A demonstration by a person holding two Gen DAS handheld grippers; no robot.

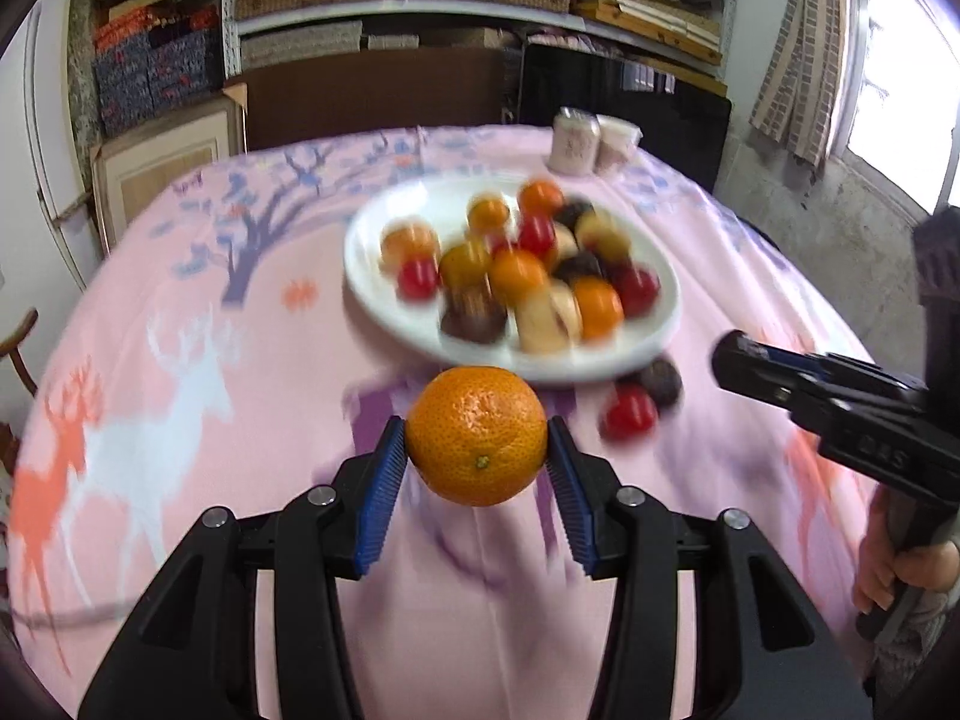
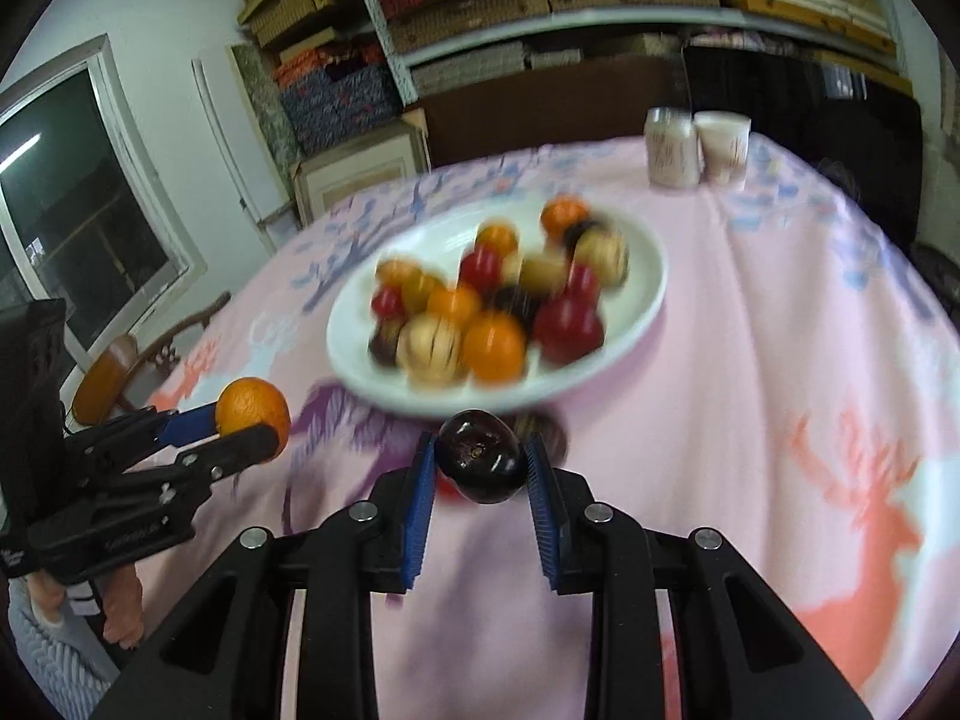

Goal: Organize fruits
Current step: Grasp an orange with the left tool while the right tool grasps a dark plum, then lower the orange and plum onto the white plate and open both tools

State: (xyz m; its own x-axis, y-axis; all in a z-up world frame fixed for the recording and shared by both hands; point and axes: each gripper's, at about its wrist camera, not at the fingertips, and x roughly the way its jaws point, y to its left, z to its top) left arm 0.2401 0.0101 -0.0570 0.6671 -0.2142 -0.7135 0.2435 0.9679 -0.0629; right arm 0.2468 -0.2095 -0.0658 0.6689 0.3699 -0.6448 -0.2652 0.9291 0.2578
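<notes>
My left gripper (image 1: 477, 450) is shut on an orange mandarin (image 1: 477, 435) and holds it above the pink tablecloth, just in front of the white plate (image 1: 384, 216). The plate holds several oranges, red fruits, dark and pale fruits, all blurred. A red fruit (image 1: 629, 415) and a dark fruit (image 1: 659, 382) lie on the cloth beside the plate. My right gripper (image 2: 480, 465) is shut on a dark purple fruit (image 2: 480, 456), in front of the plate (image 2: 648, 264). The left gripper with the mandarin (image 2: 252, 411) shows at the left of the right wrist view.
Two pale cups (image 1: 591, 141) stand at the table's far edge, also in the right wrist view (image 2: 696, 147). Shelves of stacked boxes fill the wall behind. A wooden chair (image 2: 138, 360) stands at the table's left side. The right gripper's body (image 1: 828, 402) reaches in from the right.
</notes>
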